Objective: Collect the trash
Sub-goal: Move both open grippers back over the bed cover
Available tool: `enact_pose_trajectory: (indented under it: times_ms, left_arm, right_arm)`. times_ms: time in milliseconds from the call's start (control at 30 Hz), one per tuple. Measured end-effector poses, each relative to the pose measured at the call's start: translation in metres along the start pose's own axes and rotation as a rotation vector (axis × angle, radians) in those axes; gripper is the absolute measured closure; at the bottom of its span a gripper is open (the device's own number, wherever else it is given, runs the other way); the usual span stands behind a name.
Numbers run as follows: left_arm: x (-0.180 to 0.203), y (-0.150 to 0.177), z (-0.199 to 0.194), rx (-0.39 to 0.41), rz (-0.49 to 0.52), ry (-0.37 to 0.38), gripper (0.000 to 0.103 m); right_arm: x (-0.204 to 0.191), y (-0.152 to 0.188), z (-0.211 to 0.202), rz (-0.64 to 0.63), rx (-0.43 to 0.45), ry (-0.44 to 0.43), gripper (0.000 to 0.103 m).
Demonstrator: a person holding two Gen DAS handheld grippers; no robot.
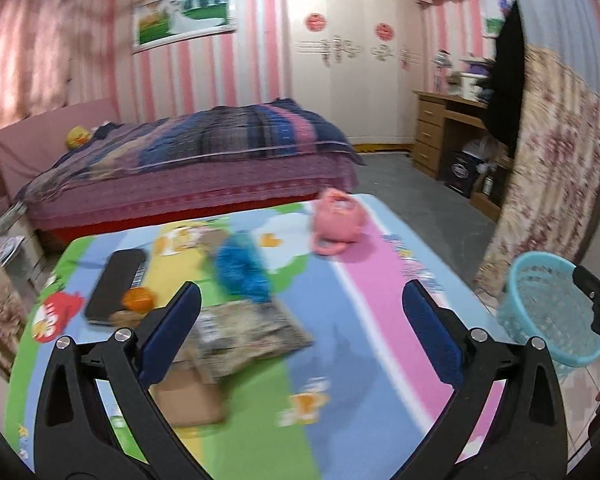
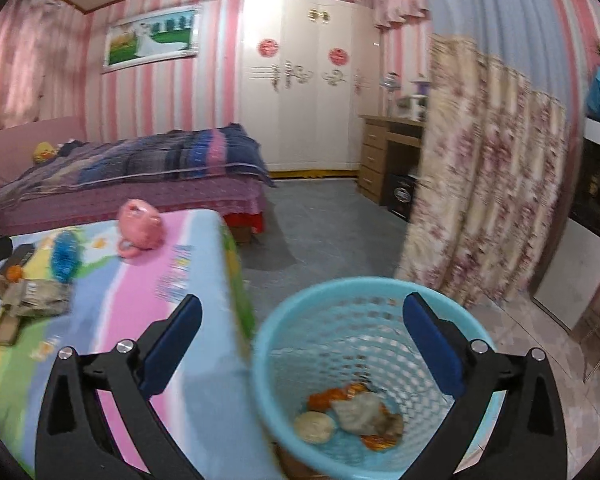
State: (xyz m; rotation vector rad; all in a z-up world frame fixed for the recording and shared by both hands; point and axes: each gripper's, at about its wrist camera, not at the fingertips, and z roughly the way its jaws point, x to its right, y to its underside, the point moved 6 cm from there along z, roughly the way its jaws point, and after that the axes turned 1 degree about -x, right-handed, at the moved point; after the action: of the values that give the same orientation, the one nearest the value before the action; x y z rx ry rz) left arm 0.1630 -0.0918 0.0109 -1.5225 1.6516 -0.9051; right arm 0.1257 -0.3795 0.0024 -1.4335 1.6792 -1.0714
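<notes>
Left gripper open, empty, over the cartoon-print table. Below it, blurred: crumpled wrapper, partly hidden by the left finger; orange peel; black remote. Right gripper wide open, empty, above the blue basket beside the table. Trash lies inside, indistinct; near rim cut off.

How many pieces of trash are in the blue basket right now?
About 4, all on the bottom of the blue basket: a pale round piece at left, a grey crumpled wad in the middle, an orange wrapper behind it, and another orange scrap in front. Blur and overlap may hide more.
</notes>
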Motion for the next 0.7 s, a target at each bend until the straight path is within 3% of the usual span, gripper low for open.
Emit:
enact_pose_trajectory:
  times_ms: [267,433,700]
  left_arm:
    - [-0.084,0.013,0.004,-0.026,-0.044,-0.131,0.006]
    - [-0.124,0.022,0.015,-0.062,-0.092,-0.143,0.006]
    - [-0.178,0.041,0.038,-0.114,-0.104,-0.204,0.006]
  right_arm:
    - [-0.101,-0.011,0.007,-0.054,-0.016,-0.128,0.005]
    - [-0.159,-0.014,0.016,-0.124,-0.019,-0.192,0.005]
    - [-0.212,-0.012,0.045,-0.150,-0.048,-0.245,0.005]
